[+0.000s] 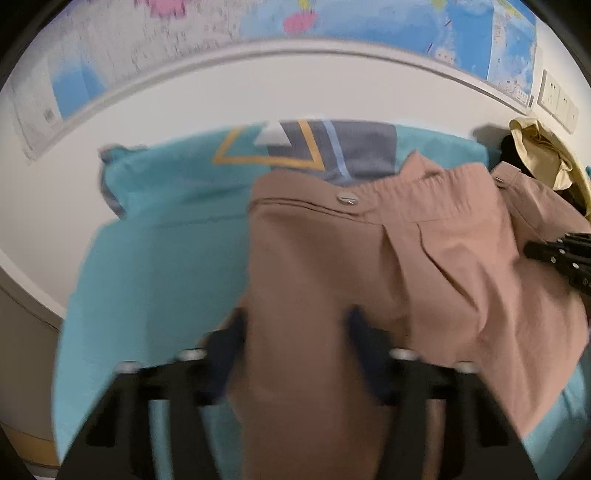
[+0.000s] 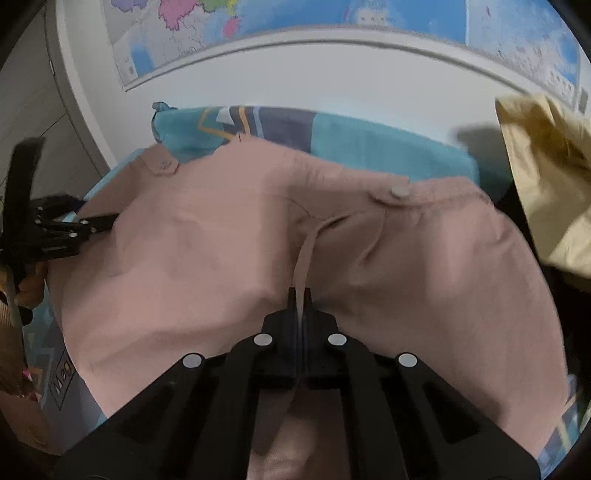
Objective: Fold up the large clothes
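A large dusty-pink garment [image 1: 369, 266] with metal snap buttons lies on a teal bedsheet [image 1: 159, 258]; it also fills the right wrist view [image 2: 221, 240]. My left gripper [image 1: 295, 325] is open, its fingers standing either side of a fold of the pink cloth. My right gripper [image 2: 300, 295] is shut on a pinch of the pink garment near its middle. The left gripper also shows at the left edge of the right wrist view [image 2: 99, 221], at the garment's edge. The right gripper shows at the right edge of the left wrist view [image 1: 532, 249].
A teal pillow [image 1: 177, 181] with a grey and yellow pattern lies at the bed's head against a white wall. A map [image 2: 332, 22] hangs above. A beige garment [image 2: 546, 177] is heaped at the right. Wall sockets [image 1: 557, 99] sit at the far right.
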